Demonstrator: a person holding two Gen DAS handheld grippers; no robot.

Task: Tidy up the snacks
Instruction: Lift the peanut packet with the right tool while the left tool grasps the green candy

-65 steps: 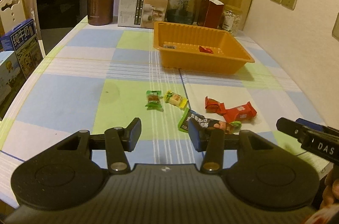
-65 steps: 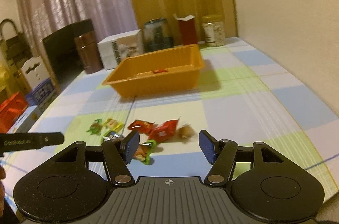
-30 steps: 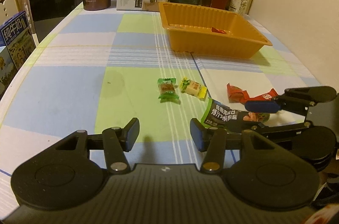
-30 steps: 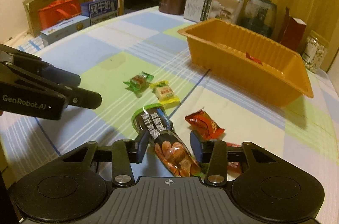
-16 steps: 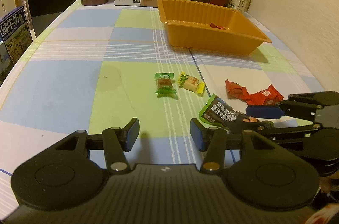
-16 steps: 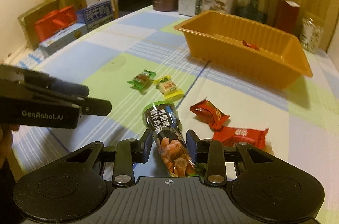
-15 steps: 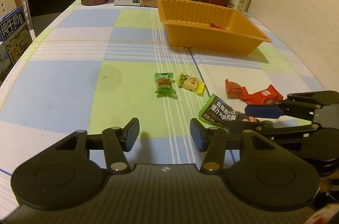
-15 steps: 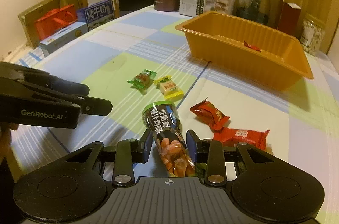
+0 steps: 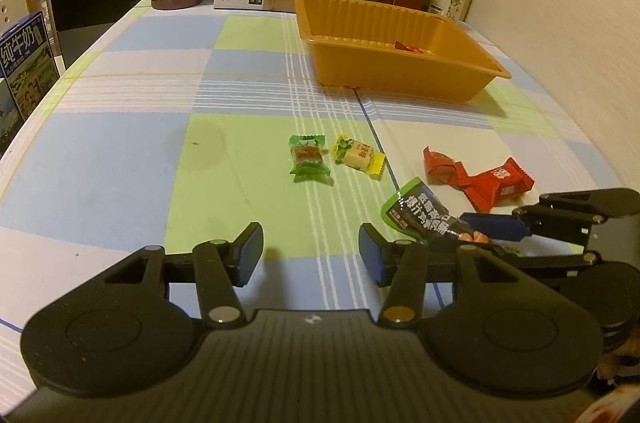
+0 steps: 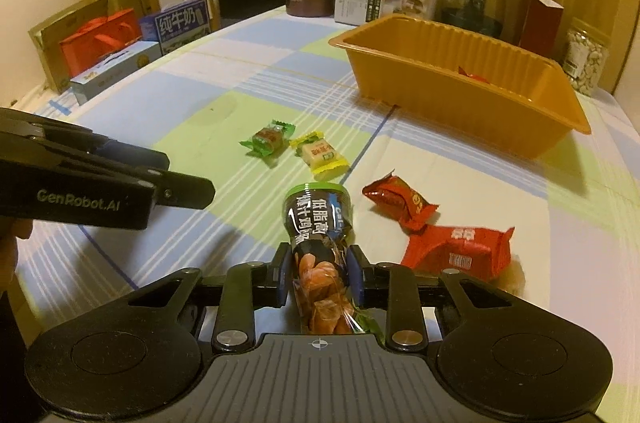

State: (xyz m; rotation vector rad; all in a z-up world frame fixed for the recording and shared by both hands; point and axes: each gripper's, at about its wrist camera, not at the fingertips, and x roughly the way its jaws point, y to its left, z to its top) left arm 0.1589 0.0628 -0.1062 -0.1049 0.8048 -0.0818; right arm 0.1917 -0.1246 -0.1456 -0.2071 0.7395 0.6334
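the right gripper point(image 10: 319, 279) has its jaws narrow, and they have just been closing on the dark green-ended snack pouch point(image 10: 320, 227), whose clear lower part sits pinched between the 2 blue pads. the pouch's green end points away across the checked surface point(image 10: 224, 111). the left gripper point(image 9: 311, 254) hangs with its jaws partly apart and nothing between them, above bare cloth near the surface's near edge.

just beyond the pouch lie 2 red packets, the crumpled red packet point(image 10: 398, 201) and the flat red packet point(image 10: 458, 249), touching each other. to their left, well apart from them, a green-wrapped candy point(image 10: 267, 138) and a yellow-wrapped candy point(image 10: 320, 155) lie side by side. the orange tray point(image 10: 440, 79) stands farther back with 1 small red piece point(image 10: 472, 74) in it.
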